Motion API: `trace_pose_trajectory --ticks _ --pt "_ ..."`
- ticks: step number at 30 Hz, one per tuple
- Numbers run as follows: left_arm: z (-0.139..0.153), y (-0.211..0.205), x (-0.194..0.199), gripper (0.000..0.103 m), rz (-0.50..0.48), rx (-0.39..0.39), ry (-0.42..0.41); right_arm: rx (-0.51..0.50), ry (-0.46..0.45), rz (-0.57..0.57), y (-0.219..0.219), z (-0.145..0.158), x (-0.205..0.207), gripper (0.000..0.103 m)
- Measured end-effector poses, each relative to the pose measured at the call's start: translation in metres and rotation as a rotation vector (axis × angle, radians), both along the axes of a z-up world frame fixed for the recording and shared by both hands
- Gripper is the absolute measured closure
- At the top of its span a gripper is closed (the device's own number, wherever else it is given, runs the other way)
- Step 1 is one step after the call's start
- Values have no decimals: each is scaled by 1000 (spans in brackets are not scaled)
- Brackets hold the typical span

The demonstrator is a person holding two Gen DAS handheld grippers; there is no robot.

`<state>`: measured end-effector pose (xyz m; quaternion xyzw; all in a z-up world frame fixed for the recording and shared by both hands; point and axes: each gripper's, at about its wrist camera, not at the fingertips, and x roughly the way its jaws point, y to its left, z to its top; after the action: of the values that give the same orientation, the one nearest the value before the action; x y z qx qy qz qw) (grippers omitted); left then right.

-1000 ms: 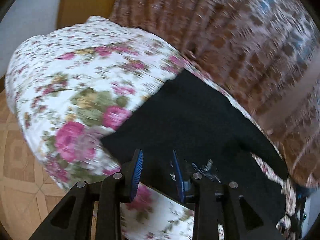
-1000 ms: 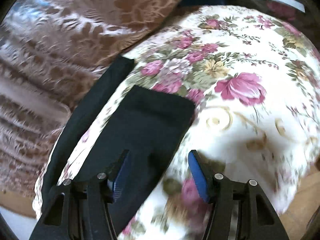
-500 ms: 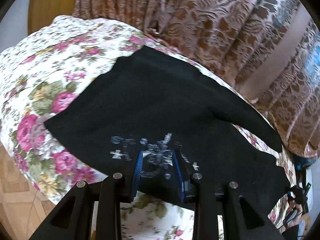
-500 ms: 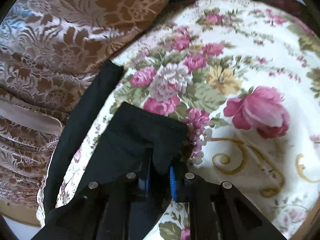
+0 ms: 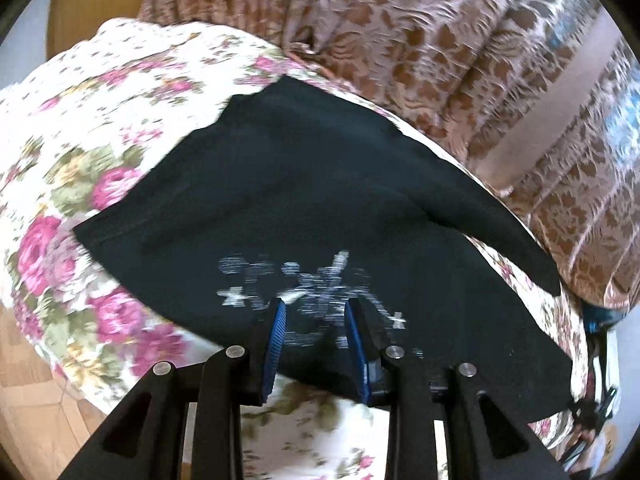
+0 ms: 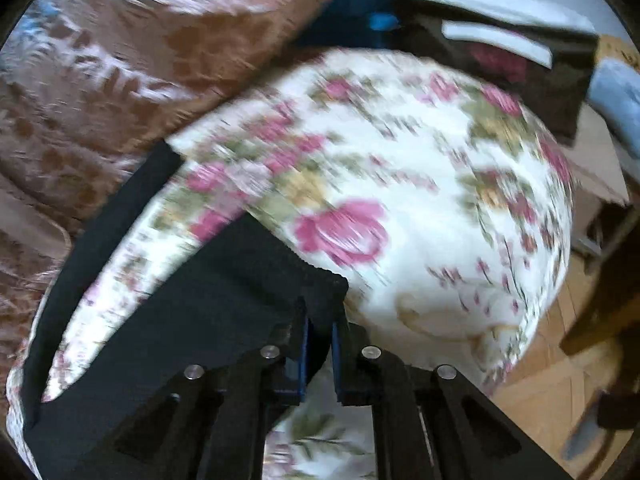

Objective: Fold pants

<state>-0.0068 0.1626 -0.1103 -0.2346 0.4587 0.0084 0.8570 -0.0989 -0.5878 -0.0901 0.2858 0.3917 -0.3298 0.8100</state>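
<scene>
Black pants (image 5: 320, 200) lie spread on a floral bed sheet (image 5: 100, 120), their white print (image 5: 256, 268) toward the near edge. My left gripper (image 5: 316, 308) hovers over that print, open, with its blue pads apart and not pressing the cloth. In the right wrist view one pant leg (image 6: 200, 312) runs to my right gripper (image 6: 320, 320), whose jaws are closing tight on the hem corner and pinch the fabric. The other leg (image 6: 100, 220) lies along the far left edge of the sheet (image 6: 400, 160).
Brown patterned fabric (image 5: 440, 40) hangs or lies behind the bed, as the right wrist view shows too (image 6: 120, 60). Wooden floor (image 5: 32, 400) shows below the bed's edge. Dark furniture (image 6: 520, 64) stands past the bed at the upper right.
My right gripper went from open over the leg end to shut on its hem, and the hem has shifted with it. My left gripper slid from the waist corner to over the white print.
</scene>
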Motion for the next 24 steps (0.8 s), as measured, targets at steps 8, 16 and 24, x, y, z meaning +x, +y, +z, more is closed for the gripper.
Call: trace_pose_trajectory --ticks 8,16,24 --pt "-13 72 -32 54 152 -135 8 -40 49 -30 2 -1 -5 64" --pt "-38 115 -22 51 261 -387 -10 -156 -56 113 62 49 1 31" --pt "-39 126 -12 97 285 -329 -68 -55 -165 489 190 51 64 29"
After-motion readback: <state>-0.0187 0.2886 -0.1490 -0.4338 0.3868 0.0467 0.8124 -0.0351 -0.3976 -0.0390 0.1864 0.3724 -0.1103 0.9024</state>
